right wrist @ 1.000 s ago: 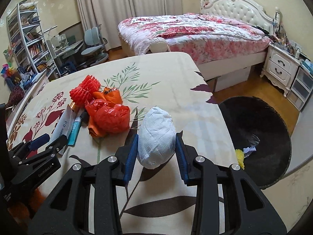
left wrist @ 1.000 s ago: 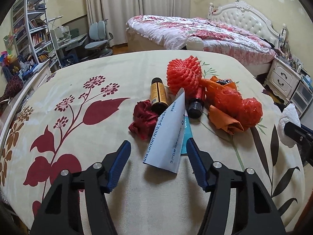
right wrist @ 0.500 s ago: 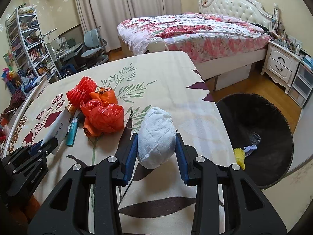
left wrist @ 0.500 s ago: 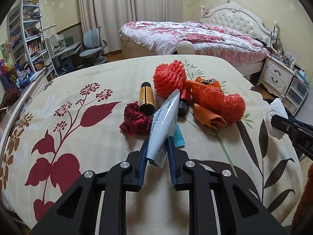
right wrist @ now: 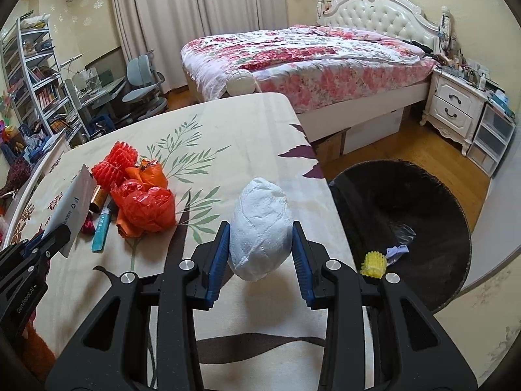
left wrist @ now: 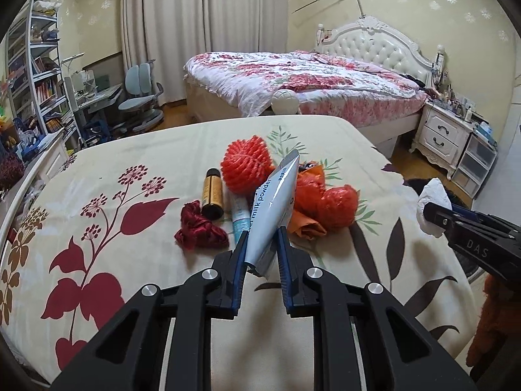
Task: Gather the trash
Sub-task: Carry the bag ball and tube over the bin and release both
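Observation:
My left gripper (left wrist: 260, 244) is shut on a grey-white milk powder packet (left wrist: 273, 208) and holds it tilted above the table; the packet also shows in the right wrist view (right wrist: 70, 210). My right gripper (right wrist: 260, 244) is shut on a crumpled white tissue wad (right wrist: 260, 228), lifted near the table's right edge; the wad shows in the left wrist view (left wrist: 431, 207). On the table lie red-orange plastic bags (left wrist: 325, 208), a red foam net (left wrist: 246, 167), a brown bottle (left wrist: 212, 197), a teal tube (left wrist: 239, 220) and a dark red scrunchie (left wrist: 200, 233).
A black trash bin (right wrist: 423, 215) stands on the floor right of the table and holds a yellow item (right wrist: 374, 262) and scraps. The floral tablecloth (left wrist: 130, 195) covers the table. A bed (right wrist: 309, 52), nightstand (right wrist: 456, 107), desk chair (left wrist: 140, 97) and bookshelf (left wrist: 35, 81) stand behind.
My left gripper closed on the milk powder packet and lifted it off the table. My right gripper keeps holding the tissue wad and has shifted slightly toward the bin.

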Available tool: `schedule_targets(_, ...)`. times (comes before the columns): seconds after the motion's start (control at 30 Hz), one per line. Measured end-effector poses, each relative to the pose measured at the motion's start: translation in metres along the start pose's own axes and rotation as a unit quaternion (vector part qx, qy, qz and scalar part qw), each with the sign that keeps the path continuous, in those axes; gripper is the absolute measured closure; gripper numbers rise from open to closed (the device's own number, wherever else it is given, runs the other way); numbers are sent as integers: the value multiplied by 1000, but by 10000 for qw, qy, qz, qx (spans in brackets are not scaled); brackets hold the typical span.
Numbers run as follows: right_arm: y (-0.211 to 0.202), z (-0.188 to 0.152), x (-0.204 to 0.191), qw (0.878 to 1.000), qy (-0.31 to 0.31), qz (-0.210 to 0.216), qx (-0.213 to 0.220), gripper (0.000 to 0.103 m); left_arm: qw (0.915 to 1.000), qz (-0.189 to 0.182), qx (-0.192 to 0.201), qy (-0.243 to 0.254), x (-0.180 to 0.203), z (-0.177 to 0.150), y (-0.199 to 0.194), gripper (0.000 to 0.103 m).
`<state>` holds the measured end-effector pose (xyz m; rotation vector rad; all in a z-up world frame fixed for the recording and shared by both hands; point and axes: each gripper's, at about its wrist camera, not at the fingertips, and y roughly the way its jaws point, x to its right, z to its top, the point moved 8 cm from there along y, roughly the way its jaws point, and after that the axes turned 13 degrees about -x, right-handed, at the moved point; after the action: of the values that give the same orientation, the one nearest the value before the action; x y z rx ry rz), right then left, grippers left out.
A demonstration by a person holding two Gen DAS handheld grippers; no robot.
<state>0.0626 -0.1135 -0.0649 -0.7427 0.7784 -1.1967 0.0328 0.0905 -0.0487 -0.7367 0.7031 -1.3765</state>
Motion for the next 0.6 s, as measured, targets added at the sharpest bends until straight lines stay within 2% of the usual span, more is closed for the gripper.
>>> schedule_targets(0.23,-8,9,44,9990,313,-300,124,67,9985,-376,167,372,55,22,2,83)
schedule_targets(0.6,-2,20,127,9928,926,-743,143,67,9931,-844,83,812,143,49,32,83)
